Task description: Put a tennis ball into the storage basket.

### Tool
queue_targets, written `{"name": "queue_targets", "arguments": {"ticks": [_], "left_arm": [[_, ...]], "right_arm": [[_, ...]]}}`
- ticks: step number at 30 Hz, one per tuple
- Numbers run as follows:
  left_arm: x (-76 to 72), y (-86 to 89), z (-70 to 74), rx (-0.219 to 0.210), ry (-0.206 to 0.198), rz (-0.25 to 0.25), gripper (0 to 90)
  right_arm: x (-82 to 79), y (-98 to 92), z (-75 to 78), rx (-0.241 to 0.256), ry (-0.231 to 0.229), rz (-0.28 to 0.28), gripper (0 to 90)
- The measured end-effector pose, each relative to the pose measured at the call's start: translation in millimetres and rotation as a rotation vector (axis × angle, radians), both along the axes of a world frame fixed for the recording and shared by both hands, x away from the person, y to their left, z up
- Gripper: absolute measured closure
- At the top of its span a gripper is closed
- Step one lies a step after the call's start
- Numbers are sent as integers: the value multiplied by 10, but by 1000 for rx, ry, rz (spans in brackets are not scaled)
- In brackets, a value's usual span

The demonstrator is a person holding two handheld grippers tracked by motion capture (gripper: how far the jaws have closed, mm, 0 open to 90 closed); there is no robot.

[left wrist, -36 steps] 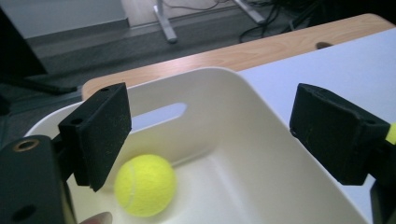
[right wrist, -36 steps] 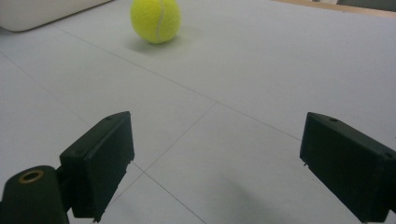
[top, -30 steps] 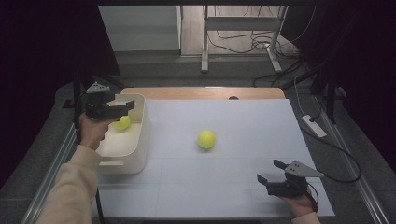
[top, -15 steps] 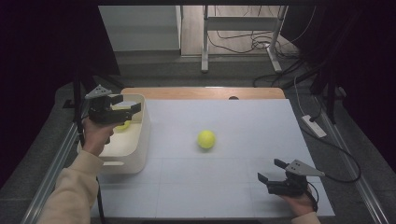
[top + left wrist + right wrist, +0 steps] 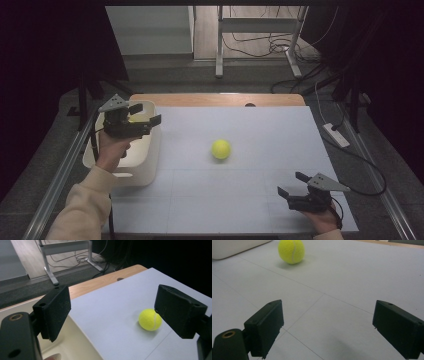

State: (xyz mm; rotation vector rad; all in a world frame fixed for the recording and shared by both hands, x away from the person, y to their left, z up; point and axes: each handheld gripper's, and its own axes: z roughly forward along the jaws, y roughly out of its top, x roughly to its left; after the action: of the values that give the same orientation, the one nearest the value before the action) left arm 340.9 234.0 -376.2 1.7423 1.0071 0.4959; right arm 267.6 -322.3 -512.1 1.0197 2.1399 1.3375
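Observation:
A yellow tennis ball (image 5: 220, 149) lies on the white table top (image 5: 260, 130), near its middle. My left gripper (image 5: 146, 114) is held open over the white bin (image 5: 131, 165) at the table's left edge, with nothing between its jaws. A patch of yellow (image 5: 139, 118) shows inside the bin behind that gripper, mostly hidden. In the left gripper view the tennis ball (image 5: 150, 319) lies beyond the bin's rim (image 5: 77, 327). My right gripper (image 5: 292, 183) rests open low at the front right. Its view has the tennis ball (image 5: 291, 251) far ahead.
A wooden strip (image 5: 215, 99) borders the table's far edge. Metal rails run along both sides, and a power strip (image 5: 336, 134) with cables lies on the floor to the right. The bin's corner (image 5: 232, 247) appears at the top left of the right gripper view.
My left gripper has shifted to the right over the bin and now covers most of the yellow ball inside it. The right gripper and the tennis ball have stayed put.

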Motion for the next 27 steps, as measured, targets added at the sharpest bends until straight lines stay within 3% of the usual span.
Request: {"name": "queue_targets", "arguments": {"ticks": [10, 27], "left_arm": [[-54, -163, 0, 18, -19, -48, 145], [-87, -335, -28, 34, -21, -86, 145]], "right_arm": [[-9, 2, 0, -8, -2, 7, 97], [-7, 14, 0, -15, -4, 11, 97]]}}
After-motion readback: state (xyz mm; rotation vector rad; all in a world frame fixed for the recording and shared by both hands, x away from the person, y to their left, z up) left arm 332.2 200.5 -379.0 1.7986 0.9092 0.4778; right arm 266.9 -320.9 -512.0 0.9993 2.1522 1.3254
